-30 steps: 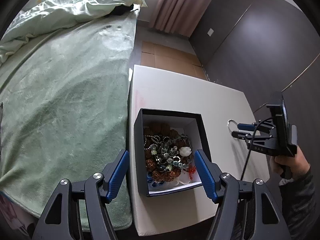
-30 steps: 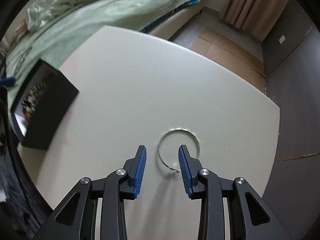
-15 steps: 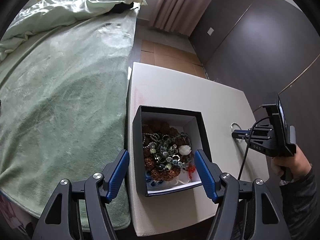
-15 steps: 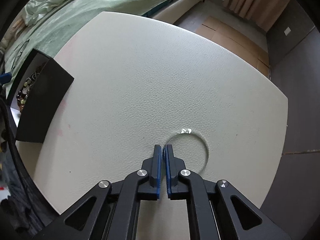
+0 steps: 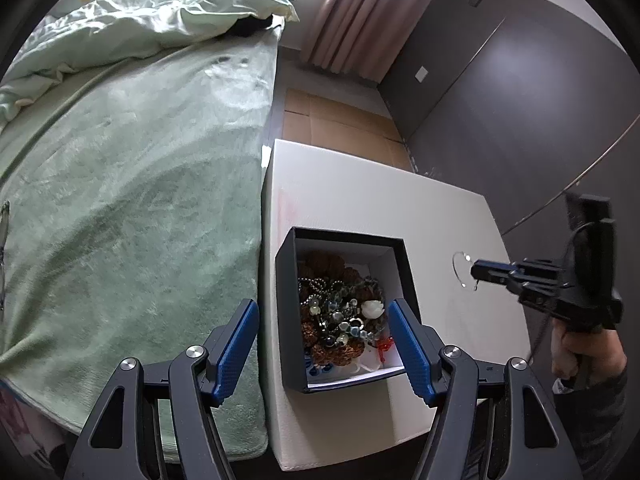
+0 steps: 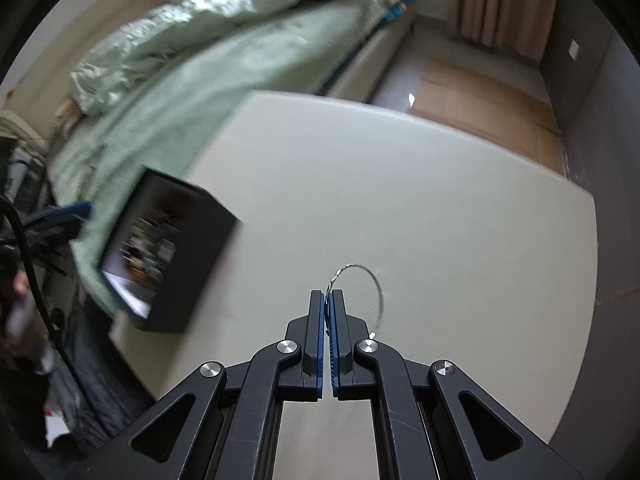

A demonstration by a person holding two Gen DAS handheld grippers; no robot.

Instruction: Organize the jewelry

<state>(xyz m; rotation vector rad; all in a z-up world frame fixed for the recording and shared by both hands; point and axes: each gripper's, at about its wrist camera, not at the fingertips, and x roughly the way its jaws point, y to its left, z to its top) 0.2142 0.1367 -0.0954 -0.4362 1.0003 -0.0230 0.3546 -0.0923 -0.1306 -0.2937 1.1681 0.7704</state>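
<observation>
Left wrist view: left gripper (image 5: 323, 344) spread wide and empty over black jewelry box (image 5: 288, 320) on white table (image 5: 352, 204), right gripper (image 5: 476, 271) at thin silver ring (image 5: 460, 270); right wrist view: right gripper (image 6: 327, 295) pinched tight on the ring (image 6: 370, 276), box (image 6: 200, 264) off left.

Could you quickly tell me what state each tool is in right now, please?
Left tool: open, holding nothing, poised over the box.
Right tool: shut on the hoop.
</observation>
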